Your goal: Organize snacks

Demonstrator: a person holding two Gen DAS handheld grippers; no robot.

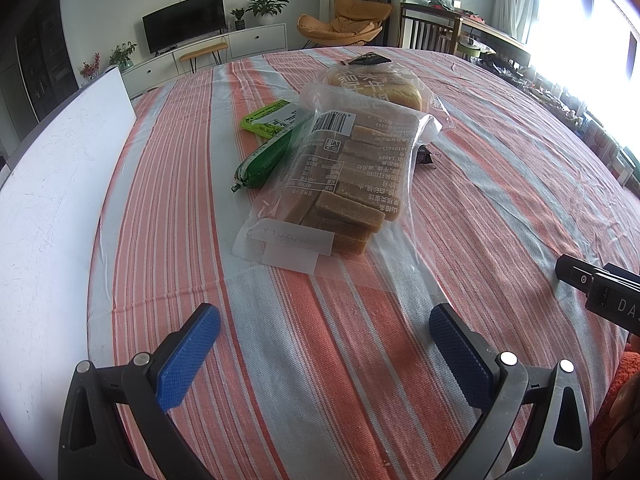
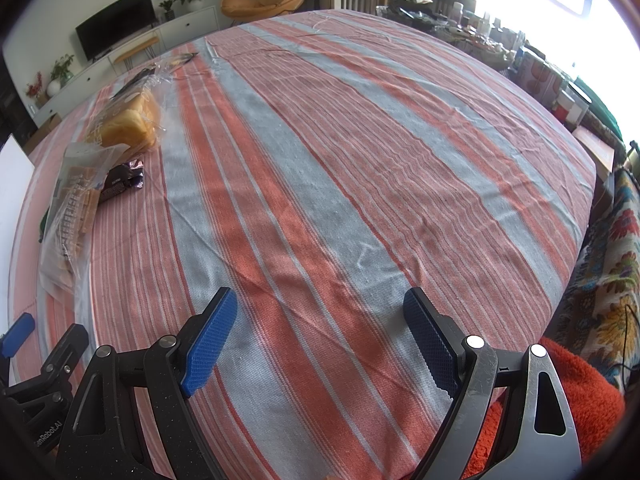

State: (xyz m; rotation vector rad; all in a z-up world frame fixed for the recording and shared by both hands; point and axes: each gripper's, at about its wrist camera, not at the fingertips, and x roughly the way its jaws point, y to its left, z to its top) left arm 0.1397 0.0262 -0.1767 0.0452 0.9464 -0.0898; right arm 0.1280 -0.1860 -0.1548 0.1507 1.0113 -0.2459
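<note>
Left wrist view: left gripper (image 1: 324,344) jaws apart, empty, above striped tablecloth (image 1: 360,360), clear bag of brown bars (image 1: 340,184) ahead at centre, green sausage (image 1: 264,158) touching its left edge, bread bag (image 1: 384,88) behind; right wrist view: right gripper (image 2: 320,340) jaws apart, empty, snacks far left.

A table under a red, white and grey striped cloth (image 1: 360,360); on its far left lie a clear bag of brown bars (image 1: 340,184), a bagged loaf (image 1: 384,88) behind, a green sausage (image 1: 264,156), a green packet (image 1: 268,118), a dark wrapper (image 2: 124,182); a white board (image 1: 52,200) along the left edge.
</note>
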